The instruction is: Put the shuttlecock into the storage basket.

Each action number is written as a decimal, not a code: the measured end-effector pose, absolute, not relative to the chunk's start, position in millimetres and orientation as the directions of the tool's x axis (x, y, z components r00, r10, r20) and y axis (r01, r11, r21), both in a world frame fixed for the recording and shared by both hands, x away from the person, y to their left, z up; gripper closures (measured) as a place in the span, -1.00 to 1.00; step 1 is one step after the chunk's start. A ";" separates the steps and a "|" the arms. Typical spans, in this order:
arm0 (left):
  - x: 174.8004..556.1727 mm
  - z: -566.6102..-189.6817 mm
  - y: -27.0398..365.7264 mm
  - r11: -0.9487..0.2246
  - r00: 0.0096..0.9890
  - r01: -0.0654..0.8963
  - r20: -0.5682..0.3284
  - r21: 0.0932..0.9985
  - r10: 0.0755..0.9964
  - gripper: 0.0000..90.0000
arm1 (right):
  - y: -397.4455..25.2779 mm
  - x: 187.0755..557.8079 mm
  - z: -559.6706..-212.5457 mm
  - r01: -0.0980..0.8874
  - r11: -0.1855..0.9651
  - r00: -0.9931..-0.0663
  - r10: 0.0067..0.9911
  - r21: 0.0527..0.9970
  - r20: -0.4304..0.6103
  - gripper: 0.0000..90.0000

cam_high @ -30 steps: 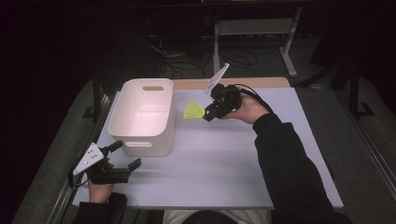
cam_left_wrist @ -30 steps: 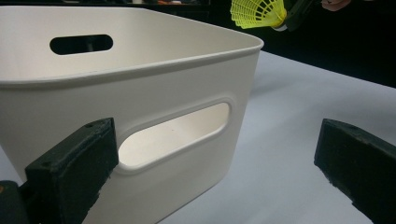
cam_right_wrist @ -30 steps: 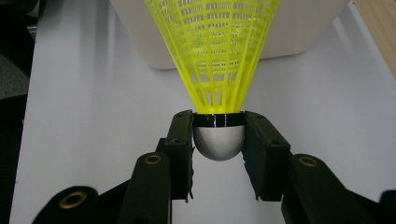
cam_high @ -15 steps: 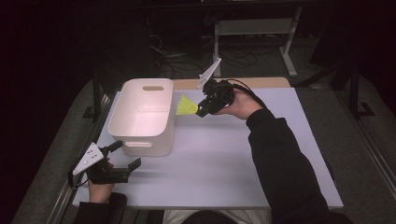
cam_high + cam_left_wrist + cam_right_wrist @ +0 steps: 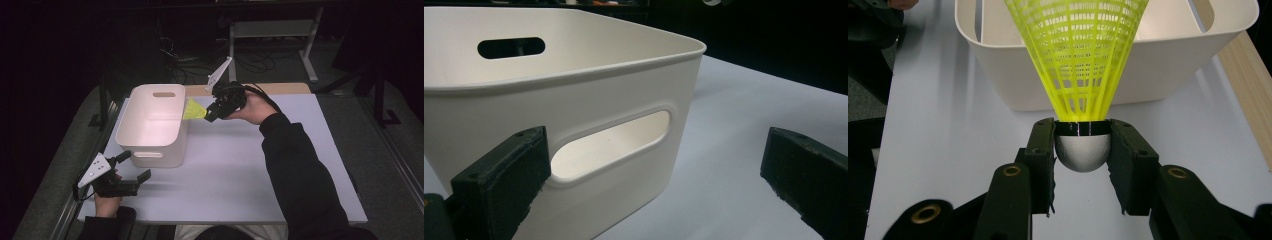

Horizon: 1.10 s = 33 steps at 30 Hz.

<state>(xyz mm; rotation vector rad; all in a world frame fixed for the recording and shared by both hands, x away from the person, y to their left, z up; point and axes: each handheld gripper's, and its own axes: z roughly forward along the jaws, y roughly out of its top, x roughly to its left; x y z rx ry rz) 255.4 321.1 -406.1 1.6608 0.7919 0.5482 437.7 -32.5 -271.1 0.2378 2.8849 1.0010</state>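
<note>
A yellow shuttlecock (image 5: pixel 193 109) (image 5: pixel 1078 55) with a white cork (image 5: pixel 1082 150) is held in the air by my right gripper (image 5: pixel 209 114) (image 5: pixel 1082 145), which is shut on the cork. Its skirt points at the right wall of the white bin (image 5: pixel 134 121) (image 5: pixel 1168 75) and reaches the rim. My left gripper (image 5: pixel 131 169) (image 5: pixel 654 170) rests open at the table's front left, its jaws facing the bin's near wall (image 5: pixel 589 115) with the handle slot (image 5: pixel 611 144).
The bin stands at the left of the white table top (image 5: pixel 235 170). A wooden strip (image 5: pixel 280 88) runs along the far edge. A metal frame (image 5: pixel 272 30) and cables lie on the dark floor beyond.
My right gripper has carried the shuttlecock leftward toward the bin, from the table's middle to the bin's right rim. The left gripper has stayed put.
</note>
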 end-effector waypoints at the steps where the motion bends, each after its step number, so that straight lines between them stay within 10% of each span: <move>1: 255.4 -406.0 321.2 -0.114 0.662 0.211 -0.056 0.971 0.747 -1.00 | -30.2 437.6 -268.5 0.113 0.775 -0.986 0.167 0.621 -0.029 0.41; 33: 255.2 -406.1 321.3 -0.113 0.661 0.210 -0.056 0.971 0.748 -1.00 | 10.8 431.0 -251.7 0.070 0.736 -0.993 0.117 0.673 -0.024 0.41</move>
